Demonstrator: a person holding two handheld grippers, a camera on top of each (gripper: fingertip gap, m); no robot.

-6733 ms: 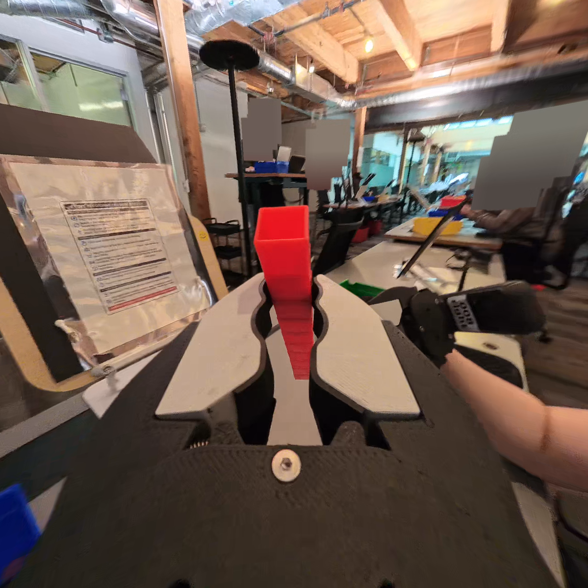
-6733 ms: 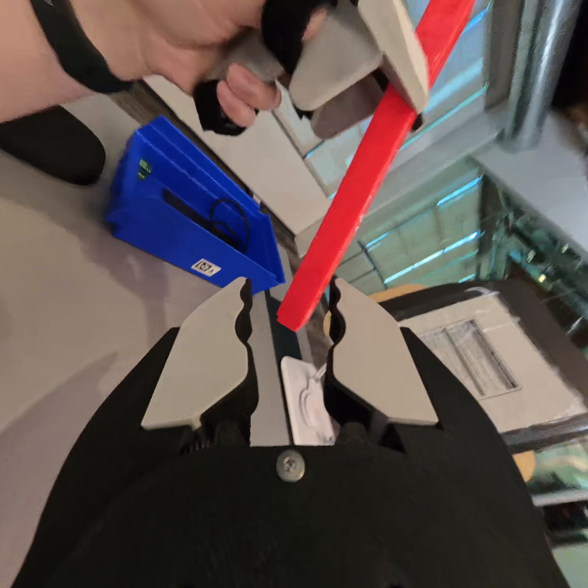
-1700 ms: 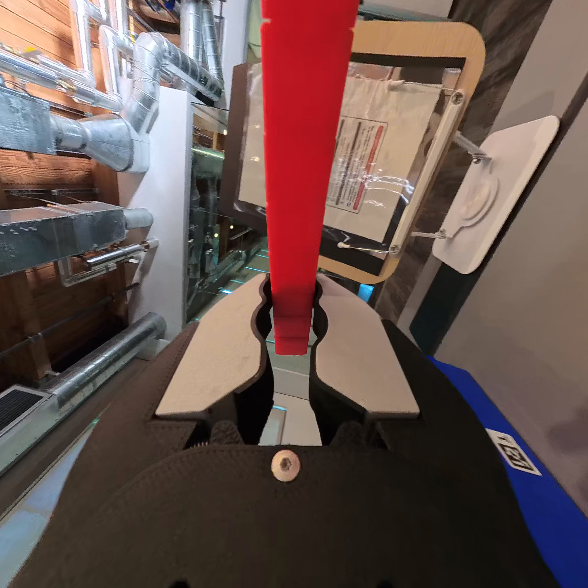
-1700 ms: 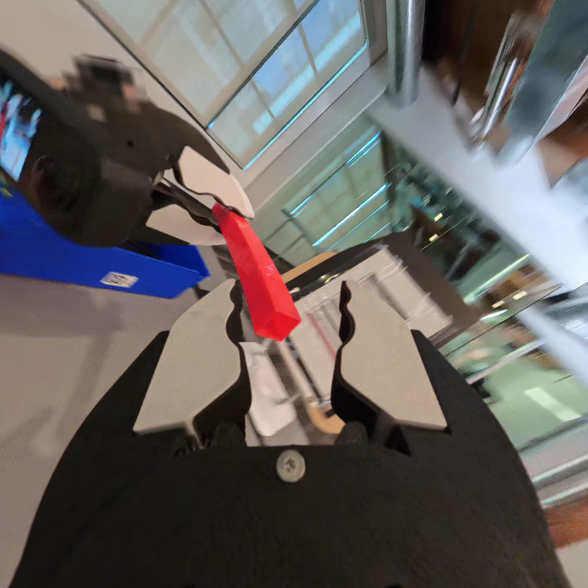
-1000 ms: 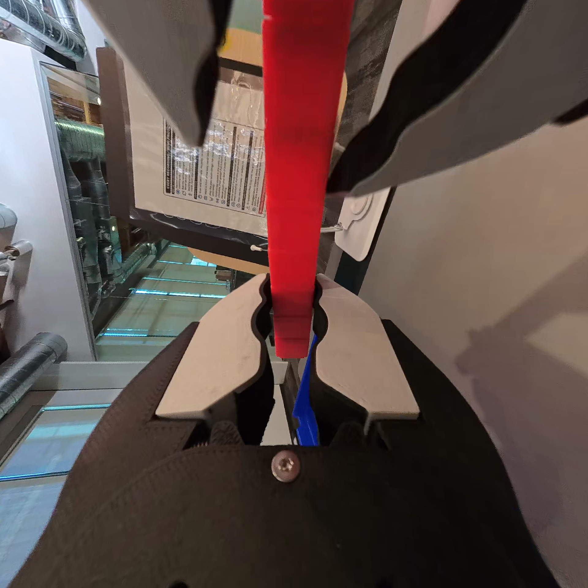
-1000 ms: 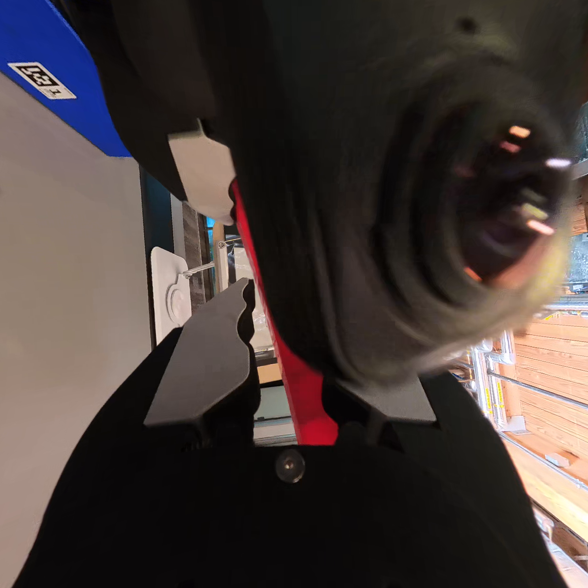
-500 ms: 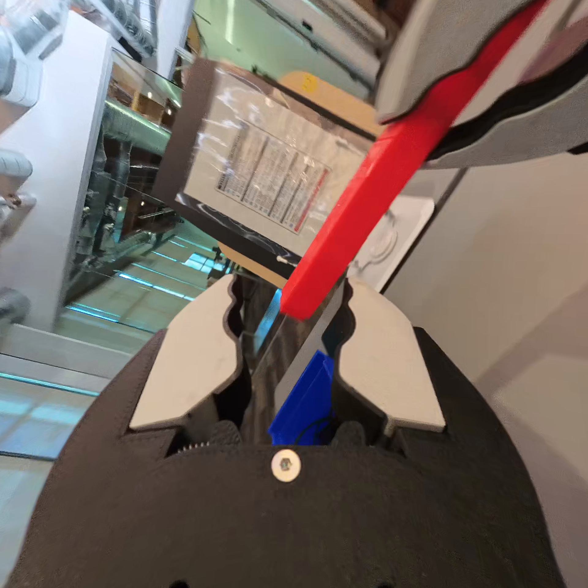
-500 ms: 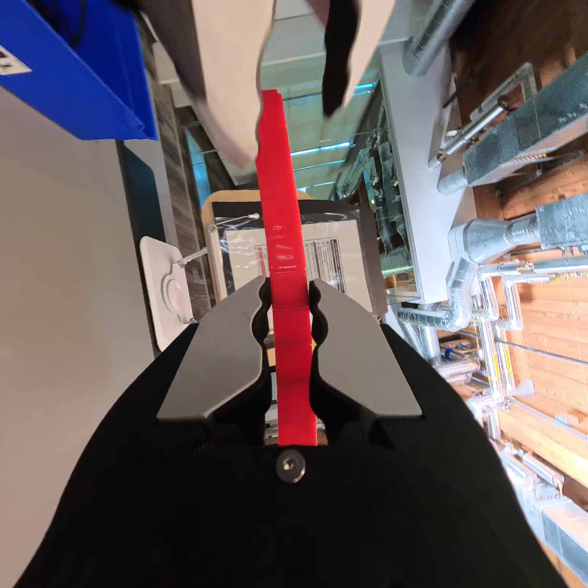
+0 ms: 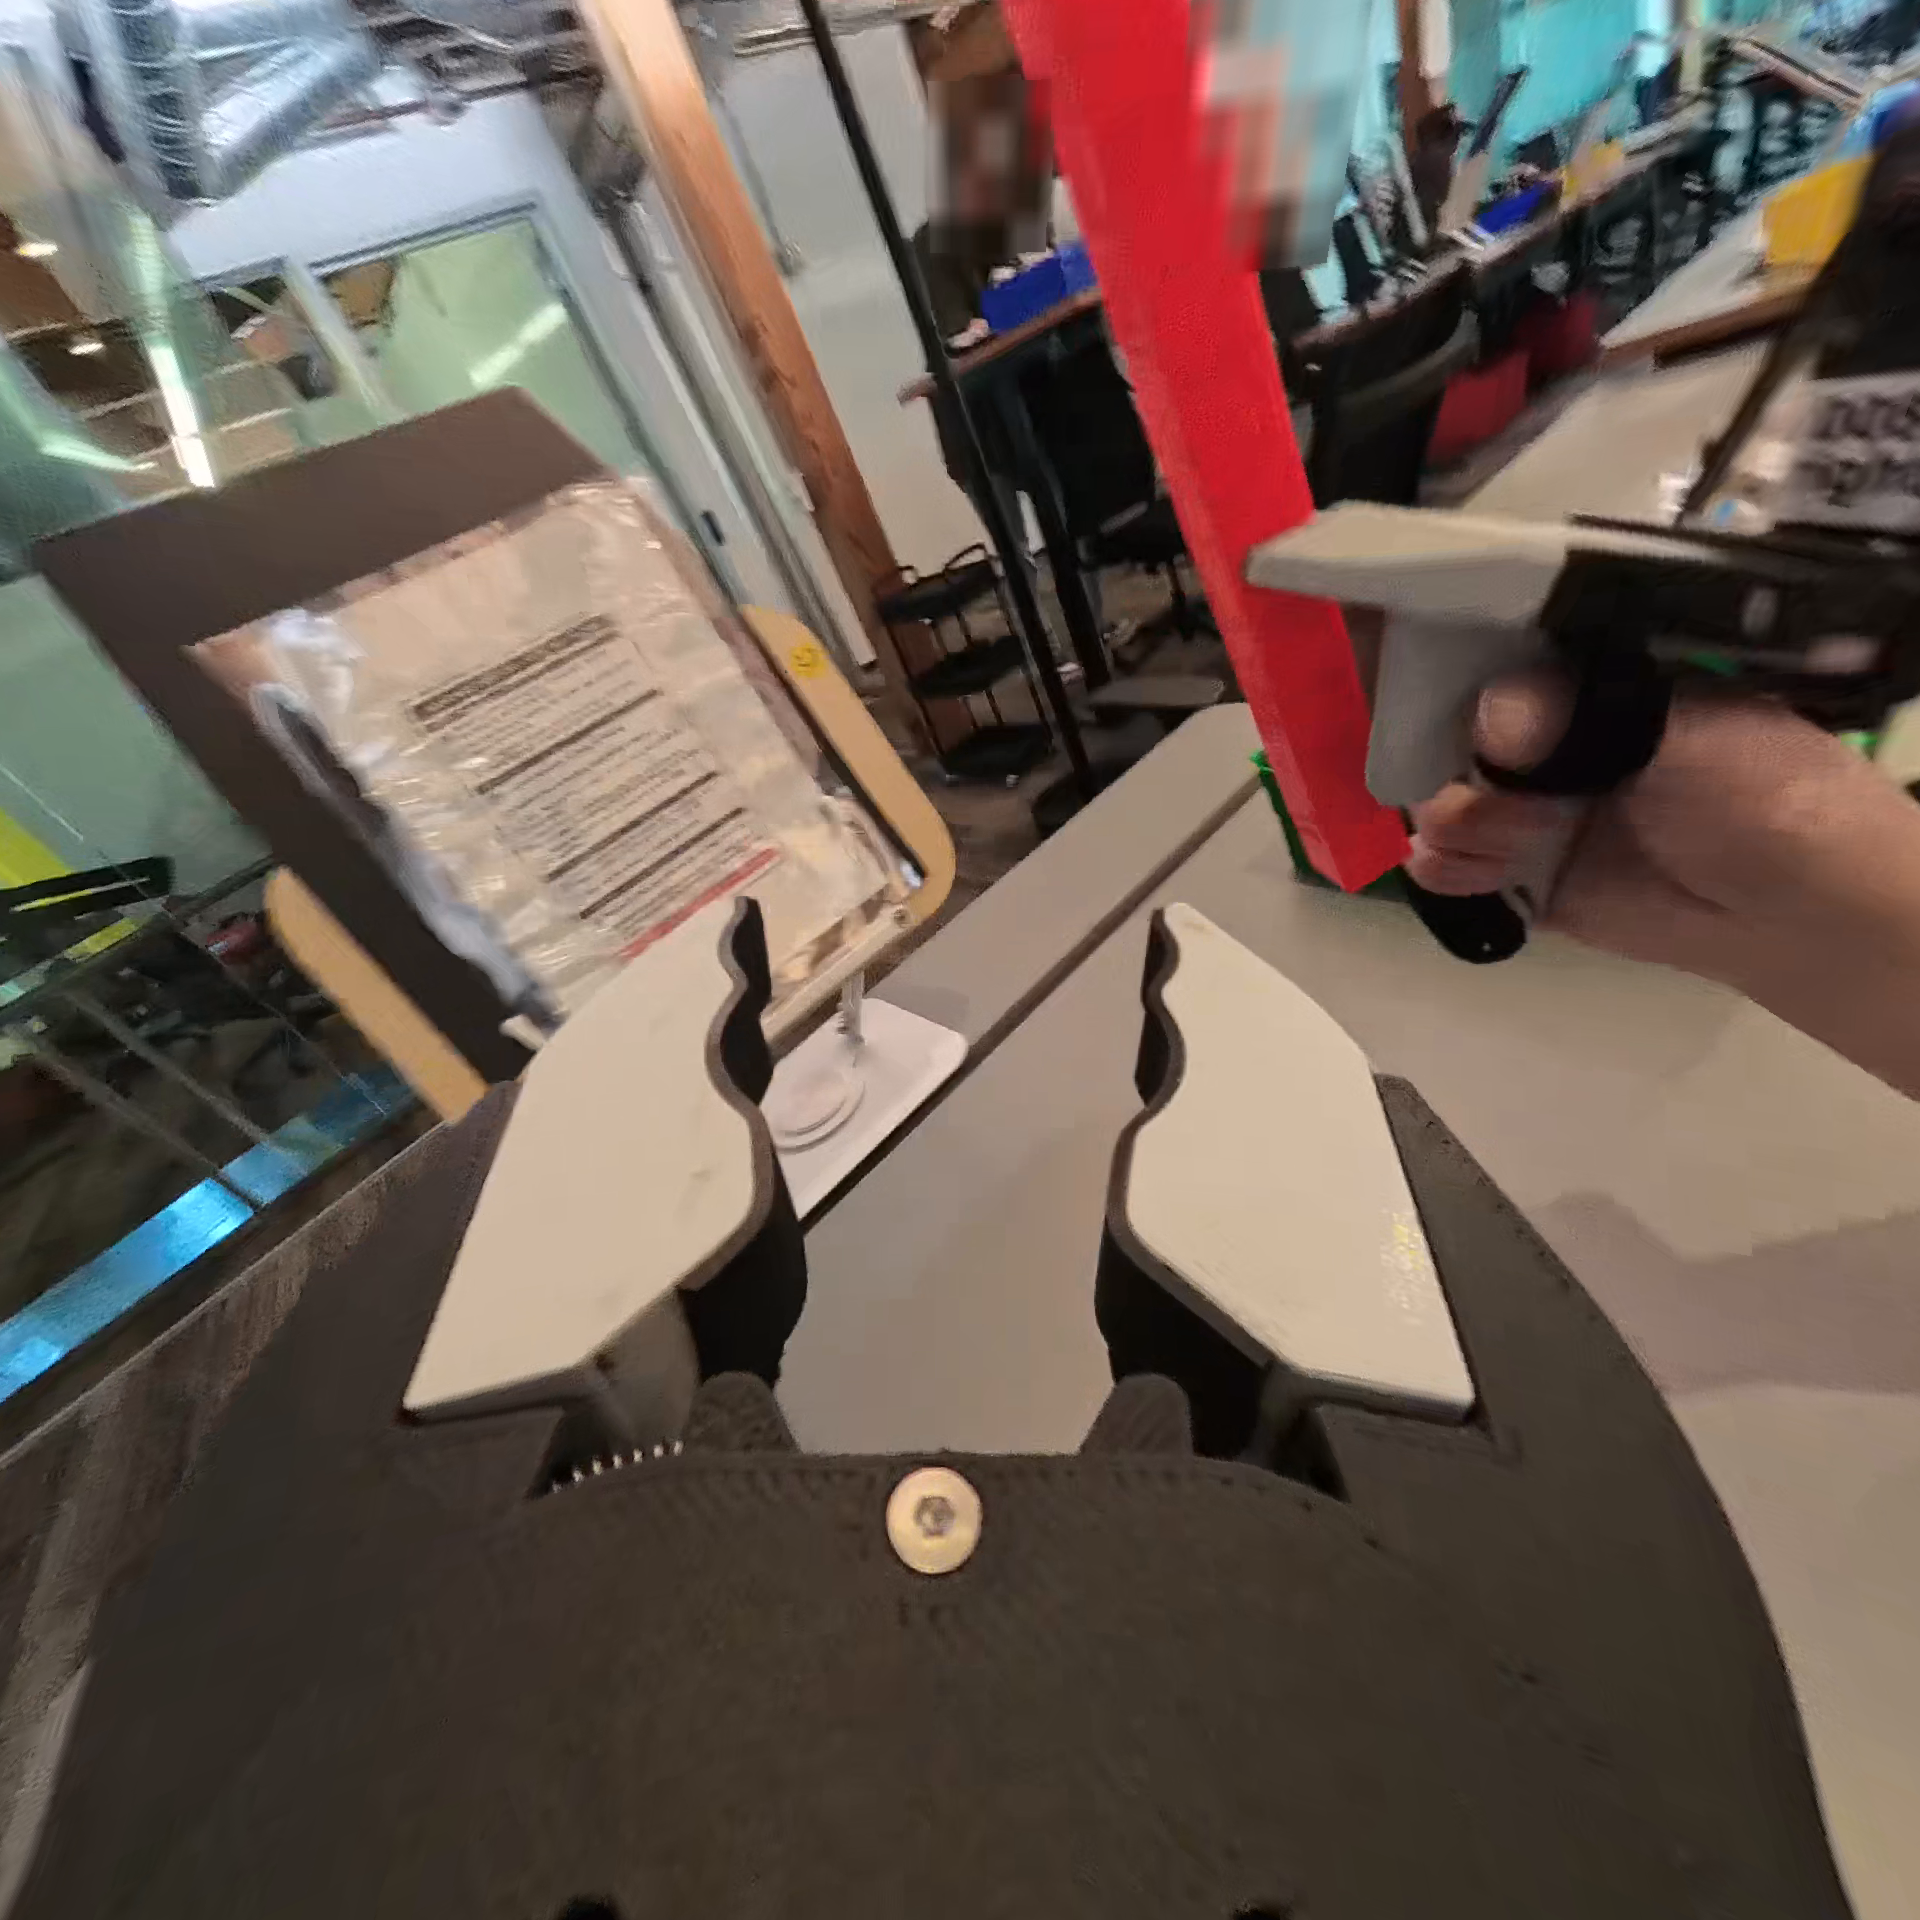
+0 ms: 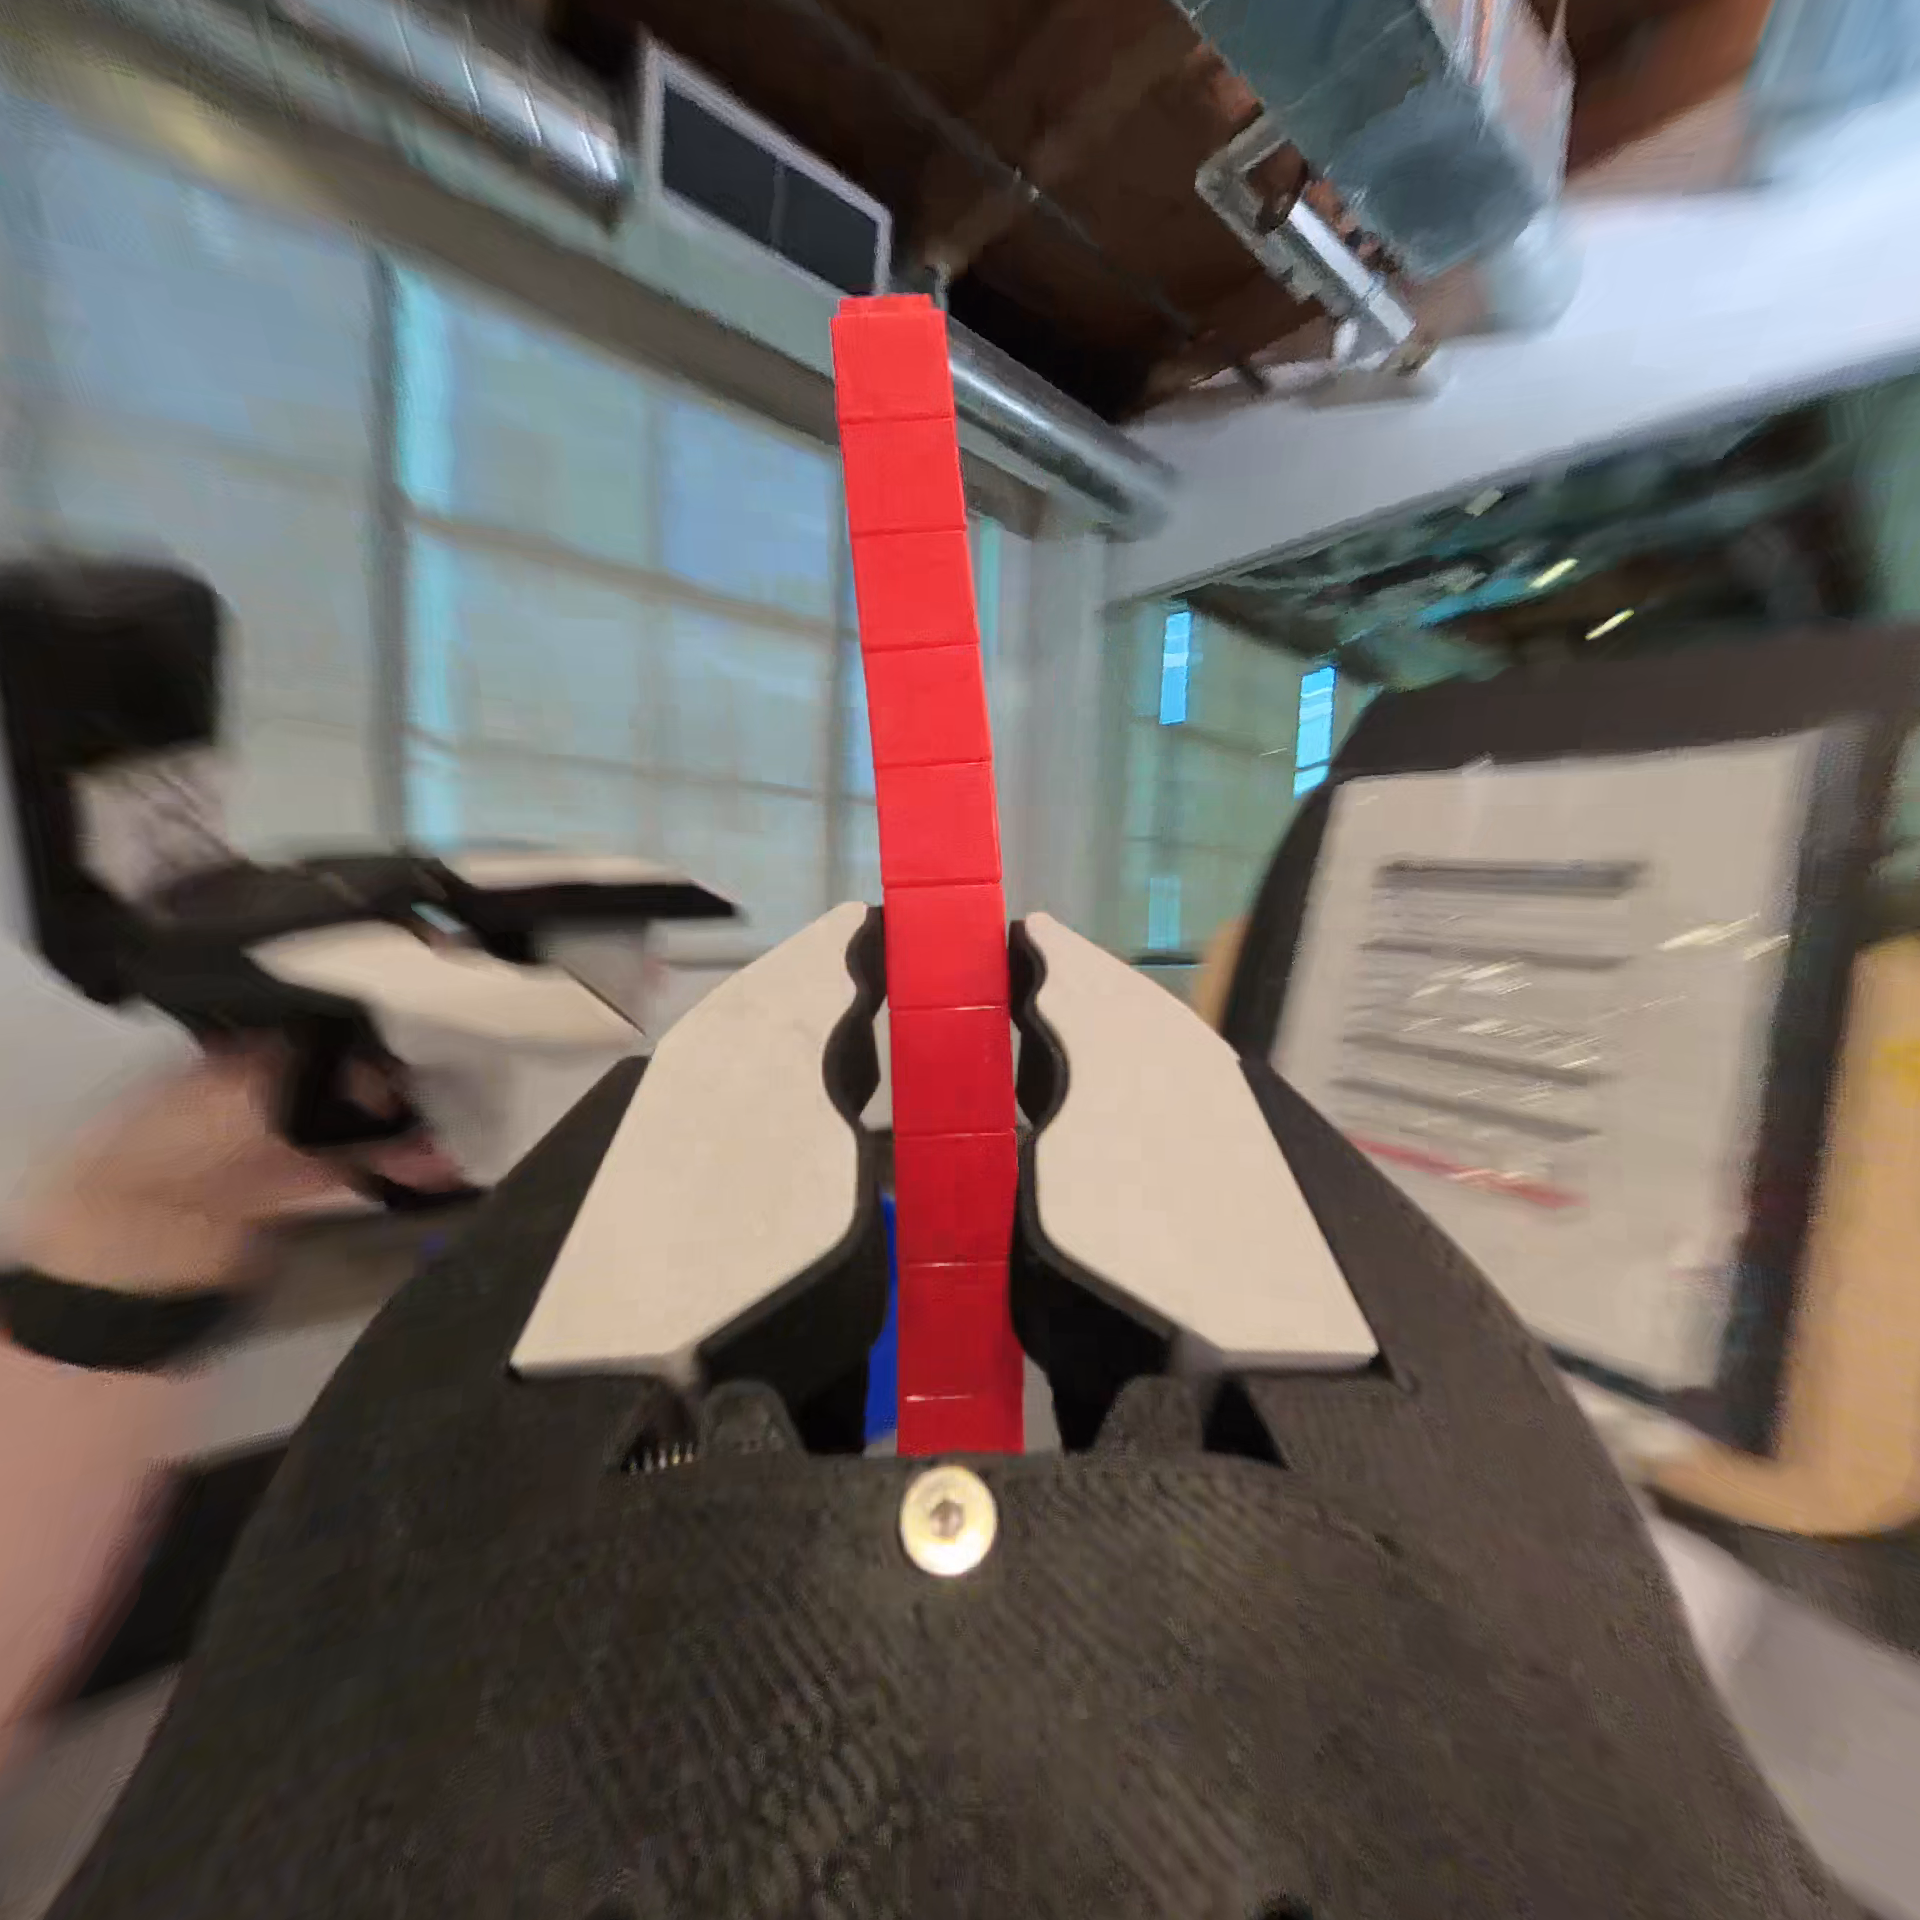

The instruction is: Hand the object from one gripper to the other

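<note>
A long red bar (image 10: 935,831) made of several joined blocks stands upright between my right gripper's jaws. My right gripper (image 10: 943,925) is shut on the bar's lower half. In the left wrist view the same red bar (image 9: 1195,416) rises at the upper right, held by the right gripper (image 9: 1340,582) in a person's hand (image 9: 1714,831). My left gripper (image 9: 951,920) is open and empty, low and to the left of the bar, apart from it. The left gripper also shows blurred in the right wrist view (image 10: 499,894) at the left.
A grey table (image 9: 1558,1091) lies below both grippers. A framed printed sheet on a white stand (image 9: 582,748) leans at the table's far left edge; it also shows at the right of the right wrist view (image 10: 1507,1039). Desks and chairs fill the room behind.
My left gripper has let go of the red bar, opened wide and drawn back. My right gripper has shut on the bar and carries it away upright. Both views have swung level.
</note>
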